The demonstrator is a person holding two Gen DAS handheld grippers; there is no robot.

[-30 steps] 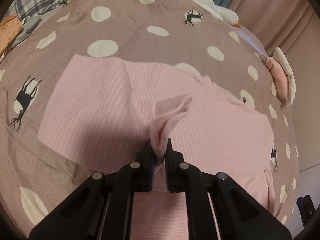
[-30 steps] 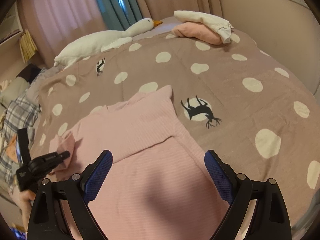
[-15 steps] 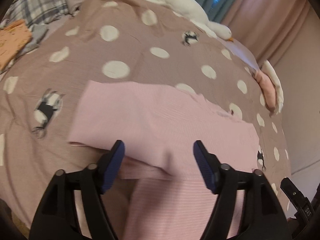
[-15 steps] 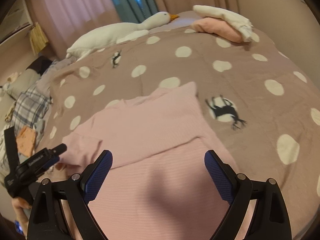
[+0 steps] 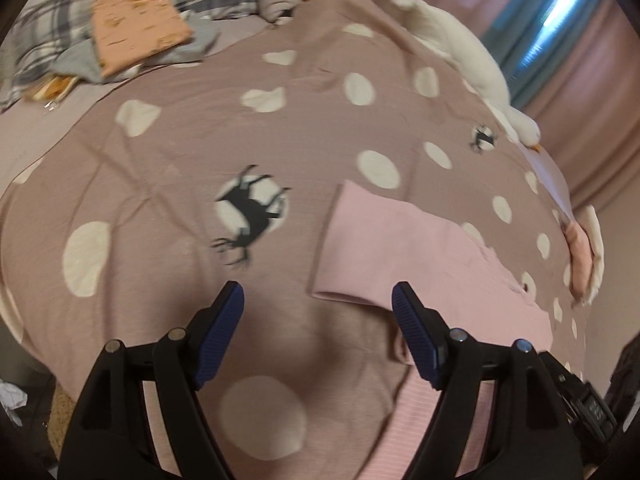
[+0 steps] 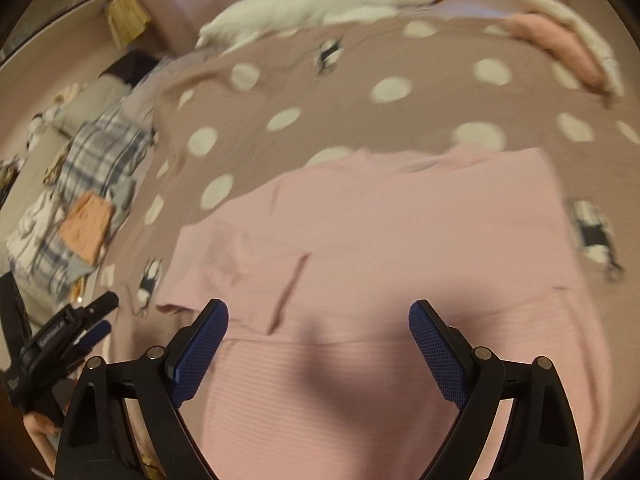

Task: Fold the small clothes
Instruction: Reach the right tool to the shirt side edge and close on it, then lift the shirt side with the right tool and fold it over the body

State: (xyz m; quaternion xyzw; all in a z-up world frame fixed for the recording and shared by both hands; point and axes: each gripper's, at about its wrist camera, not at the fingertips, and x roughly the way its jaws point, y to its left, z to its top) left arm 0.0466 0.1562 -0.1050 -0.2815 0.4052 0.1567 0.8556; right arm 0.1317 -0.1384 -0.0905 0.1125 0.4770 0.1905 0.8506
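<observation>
A pink striped garment (image 6: 380, 240) lies flat on the brown spotted bedspread (image 6: 320, 92), its sleeves folded in over the body. In the left wrist view the garment (image 5: 420, 252) sits to the right. My left gripper (image 5: 318, 308) is open and empty, above the bedspread (image 5: 200, 160) just left of the garment's folded edge. My right gripper (image 6: 318, 324) is open and empty, hovering over the garment's lower part. The left gripper also shows in the right wrist view (image 6: 92, 320), at the far left.
A white goose plush (image 6: 320, 4) lies at the far side. Folded pink and white clothes (image 6: 560, 36) sit at the far right. A plaid cloth with an orange folded piece (image 5: 136, 28) lies at the bed's left side.
My left gripper let go of the pink sleeve, opened and swung left off the garment. The sleeve now lies folded flat. My right gripper stayed open and shifted over the garment.
</observation>
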